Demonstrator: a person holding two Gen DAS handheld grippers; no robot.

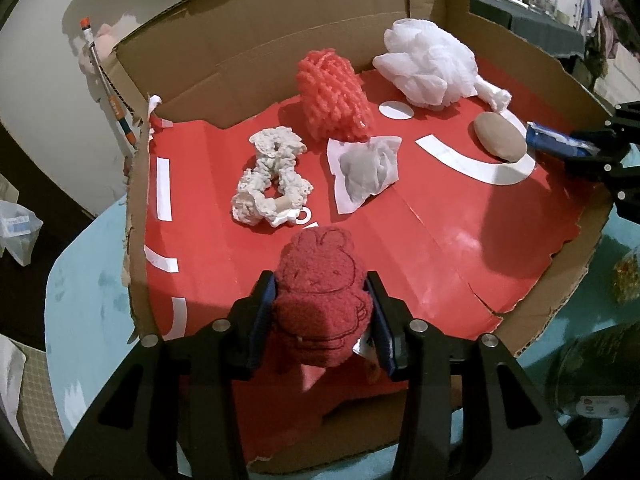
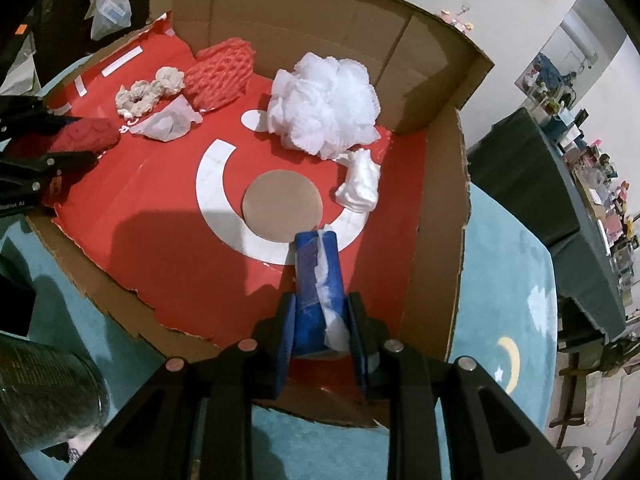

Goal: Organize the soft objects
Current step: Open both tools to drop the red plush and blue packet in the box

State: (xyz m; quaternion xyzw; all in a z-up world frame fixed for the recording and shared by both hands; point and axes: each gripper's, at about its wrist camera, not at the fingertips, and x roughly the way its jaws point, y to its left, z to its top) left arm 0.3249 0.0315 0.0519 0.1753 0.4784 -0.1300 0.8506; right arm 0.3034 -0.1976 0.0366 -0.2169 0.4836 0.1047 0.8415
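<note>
Left gripper (image 1: 320,312) angled steeply downward over the near edge of the cut-open cardboard box (image 1: 280,28), black fingers converging toward the camera's lower frame; both blue pads press into the sides of a red fuzzy plush (image 1: 320,300) with a rabbit outline stitched on it, jaws pinching it with a moderate gap. Plush sits low over the red box floor (image 1: 420,248), near the front edge; contact with the floor cannot be told. Right gripper (image 2: 320,320) tilted down at a similar slant, entering from the box's right side; jaws set close, pinching a blue packet (image 2: 318,280) with white paper or tissue showing along one side. Packet's far end points at the tan round disc (image 2: 282,204) lying inside the white arc printed on the floor. In the left wrist view the right gripper (image 1: 576,146) shows at the right rim, the packet's end just beside the disc. Loose on the floor beyond: cream crochet scrunchie (image 1: 272,176), white wrapper holding something grey (image 1: 366,168), coral mesh foam (image 1: 334,96), white mesh pouf (image 1: 430,64) with a knotted tail. Box rests on a teal surface (image 2: 512,280).
</note>
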